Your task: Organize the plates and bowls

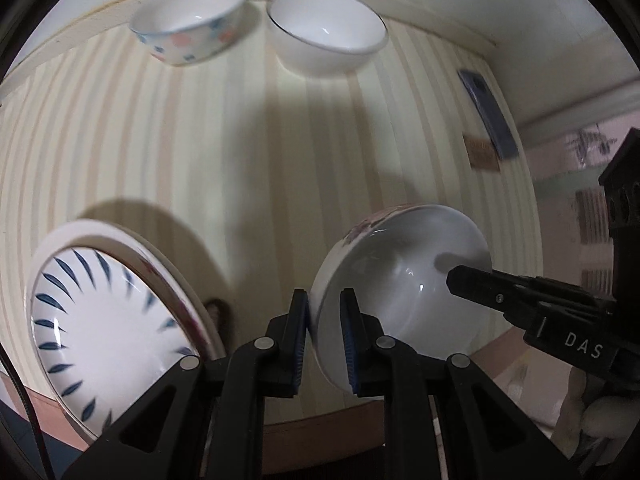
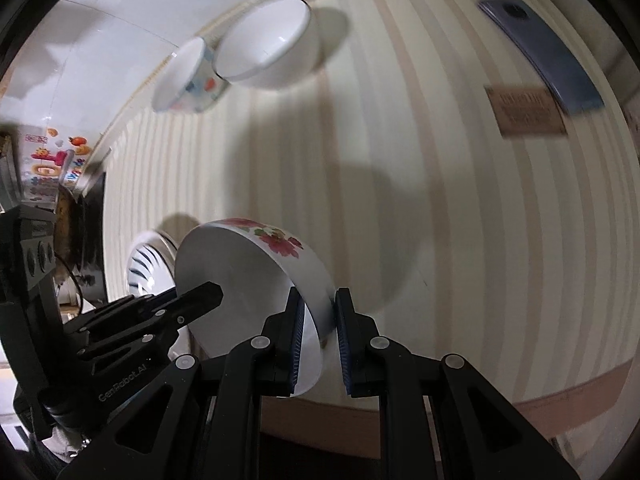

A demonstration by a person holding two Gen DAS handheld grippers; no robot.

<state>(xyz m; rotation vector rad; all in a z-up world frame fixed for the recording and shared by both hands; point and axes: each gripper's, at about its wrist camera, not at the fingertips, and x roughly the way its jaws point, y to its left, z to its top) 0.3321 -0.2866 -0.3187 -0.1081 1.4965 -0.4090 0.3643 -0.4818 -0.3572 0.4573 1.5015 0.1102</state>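
The table (image 1: 248,168), covered in a cream cloth with pale tan stripes, fills most of both views. In the lower left of the left wrist view lies a white plate with blue leaf strokes (image 1: 108,320), resting on a plain white plate beneath it whose rim shows around its upper edge.

A white bowl with red flowers (image 2: 256,276) on its outer wall sits at the lower centre of both frames, tilted on edge and raised off the cloth, with its shadow falling on the stripes behind. The left gripper (image 1: 324,340) is clamped on one side of its rim, one finger inside the bowl and one outside. The right gripper (image 2: 318,344) pinches the opposite side of the rim in the same way. Each gripper shows in the other's view, reaching into the bowl's hollow from the side.

At the upper edge of the table stand two more bowls, upright and just beside each other: a plain white bowl with a dark rim line (image 1: 328,32) and a bowl with pink and blue patches (image 1: 188,24).

In the upper right of the right wrist view lies a dark blue phone (image 2: 540,56), and next to it a brown card (image 2: 524,112) with blurred print.
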